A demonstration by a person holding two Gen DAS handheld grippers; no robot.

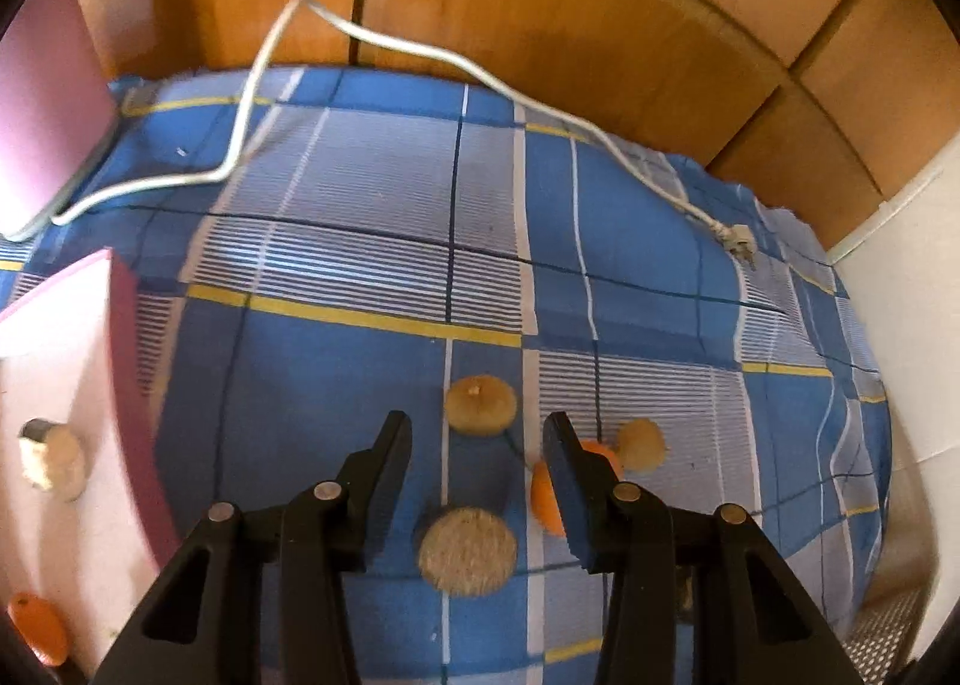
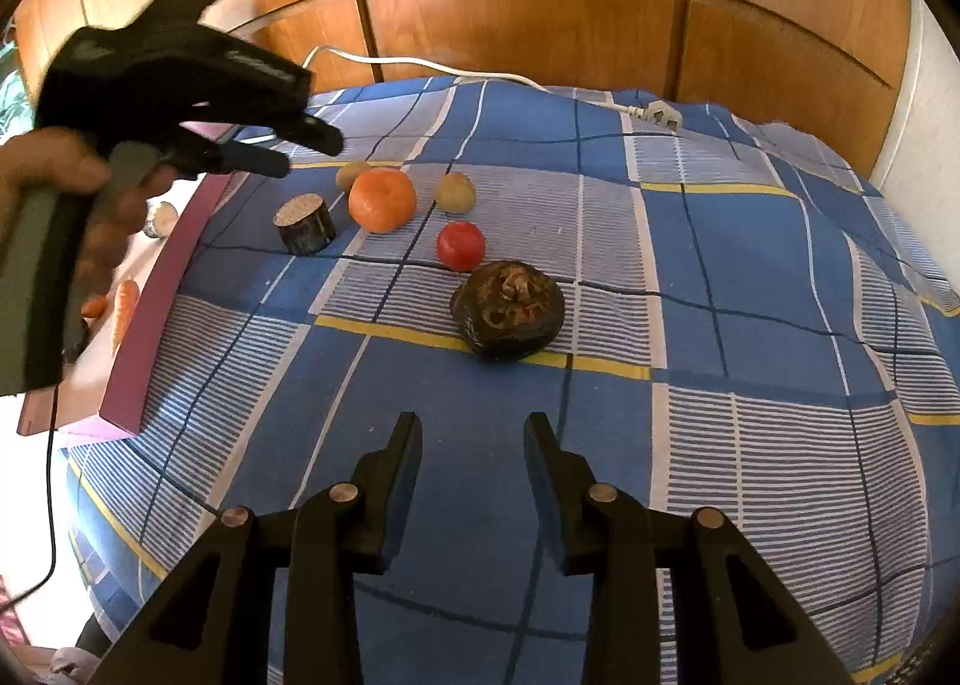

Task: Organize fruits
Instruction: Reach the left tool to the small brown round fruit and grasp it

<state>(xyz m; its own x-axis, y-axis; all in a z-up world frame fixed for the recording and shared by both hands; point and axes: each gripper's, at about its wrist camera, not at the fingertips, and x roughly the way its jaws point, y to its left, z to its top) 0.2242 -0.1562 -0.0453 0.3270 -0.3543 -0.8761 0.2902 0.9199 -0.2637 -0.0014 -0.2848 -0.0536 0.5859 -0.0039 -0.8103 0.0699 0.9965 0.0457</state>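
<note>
Left tongs [image 1: 477,424]: jaws stand apart with nothing clamped. From their own camera they hang over the cluster of produce. A cut dark stub [image 1: 467,550], pale face up, lies below the gap. One orange [image 1: 543,496] is half hidden behind the right-side finger. From the other camera these tongs [image 2: 309,155] sit above the far-left end of the cluster, touching nothing we can see, gripped by a hand [image 2: 90,217].

Right tongs [image 2: 474,422]: jaws apart, empty, held over bare cloth on the near side, well apart from the produce.

Count on the blue checked cloth [image 2: 720,445], six pieces:
- one orange [image 2: 382,200]
- one red round fruit [image 2: 461,245], just in front of it
- two small tan round fruits [image 2: 353,176] [image 2: 456,193], on either side of the orange, behind it
- one dark stub [image 2: 305,224], left of the orange
- one dark lumpy round piece [image 2: 508,319], nearest the right tongs

At the left, one pink-edged tray [image 2: 156,295] rests on the cloth. It holds two orange carrot-like pieces [image 2: 126,307] and one pale cut piece [image 2: 161,217].

Beyond, one white cable [image 2: 420,63] with its plug crosses the cloth's far edge. Wooden cabinet doors [image 2: 540,24] stand behind.
</note>
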